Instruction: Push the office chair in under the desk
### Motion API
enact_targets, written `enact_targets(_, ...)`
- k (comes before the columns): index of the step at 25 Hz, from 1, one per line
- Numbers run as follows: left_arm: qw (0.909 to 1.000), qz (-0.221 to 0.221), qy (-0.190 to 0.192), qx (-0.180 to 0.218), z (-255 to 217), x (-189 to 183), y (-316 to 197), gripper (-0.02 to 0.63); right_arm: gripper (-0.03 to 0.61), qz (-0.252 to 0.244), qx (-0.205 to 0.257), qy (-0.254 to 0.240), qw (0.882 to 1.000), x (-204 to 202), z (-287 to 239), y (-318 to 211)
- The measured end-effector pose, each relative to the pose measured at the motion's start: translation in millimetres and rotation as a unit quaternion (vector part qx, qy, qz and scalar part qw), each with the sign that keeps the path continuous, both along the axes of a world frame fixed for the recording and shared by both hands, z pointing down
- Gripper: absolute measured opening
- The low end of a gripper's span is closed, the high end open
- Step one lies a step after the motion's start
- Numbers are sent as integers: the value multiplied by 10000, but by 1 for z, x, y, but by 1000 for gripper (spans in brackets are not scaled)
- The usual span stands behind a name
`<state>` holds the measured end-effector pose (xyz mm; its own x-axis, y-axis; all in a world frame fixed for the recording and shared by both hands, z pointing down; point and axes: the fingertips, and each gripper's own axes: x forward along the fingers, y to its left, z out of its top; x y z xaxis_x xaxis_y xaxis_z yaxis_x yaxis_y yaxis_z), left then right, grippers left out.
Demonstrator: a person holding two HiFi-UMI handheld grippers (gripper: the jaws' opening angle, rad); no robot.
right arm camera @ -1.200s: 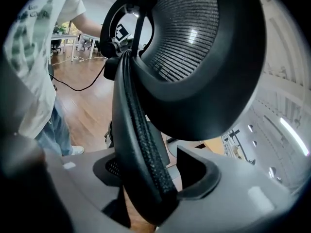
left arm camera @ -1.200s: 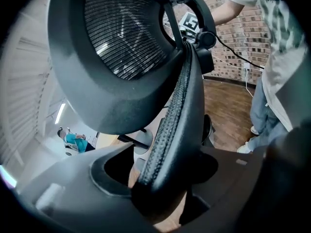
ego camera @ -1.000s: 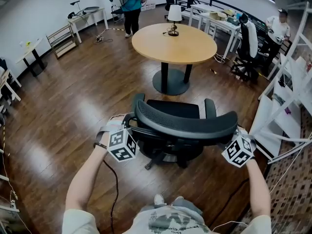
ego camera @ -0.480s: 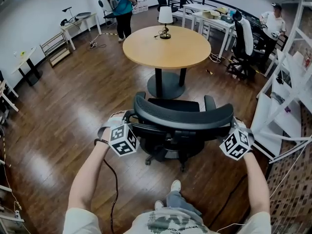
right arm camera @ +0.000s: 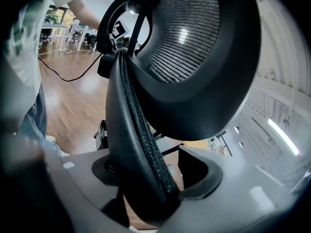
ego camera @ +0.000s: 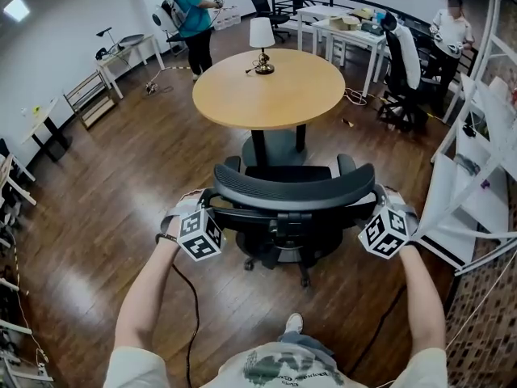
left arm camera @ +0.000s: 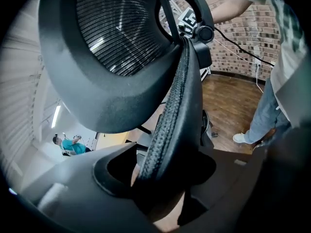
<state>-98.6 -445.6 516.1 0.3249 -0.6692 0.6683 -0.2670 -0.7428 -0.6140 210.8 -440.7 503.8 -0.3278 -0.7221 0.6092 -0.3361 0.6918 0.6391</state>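
1. The chair [ego camera: 287,217] stands straight ahead of the person, with its backrest [ego camera: 295,191] spanning the gap between the two grippers.
2. The left gripper [ego camera: 213,202] is clamped on the backrest's left end. Its jaws have just been closing, and the backrest's thick rim sits wedged between them.
3. The right gripper [ego camera: 376,202] is clamped on the right end. Its jaws have just been opening a little, yet the rim fills the gap and touches both sides.
4. The chair faces the round desk [ego camera: 266,87]. Its seat front is near the desk's pedestal base, and the backrest is on the person's side of the tabletop.
5. The chair is black, with a wide curved mesh backrest and a dark rim. It has two armrests and a wheeled star base on the wooden floor [ego camera: 121,176].
6. Only the head view shows the desk, the lamp [ego camera: 261,43] on its far side, the whole chair and both of the person's forearms.
7. Only the left gripper view shows a brick wall [left arm camera: 233,42], a jeans leg and a white shoe [left arm camera: 241,138] behind the chair. It sees the mesh edge-on and up close.
8. Only the right gripper view shows a black cable [right arm camera: 73,76] lying on the floor.
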Motion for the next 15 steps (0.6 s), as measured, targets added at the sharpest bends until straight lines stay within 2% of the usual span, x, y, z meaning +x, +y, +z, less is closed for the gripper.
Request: enact_targets(15,9998,-200,-73,34,-1,17,-94,256,295,-13,-15,61,10000,19,0,-103)
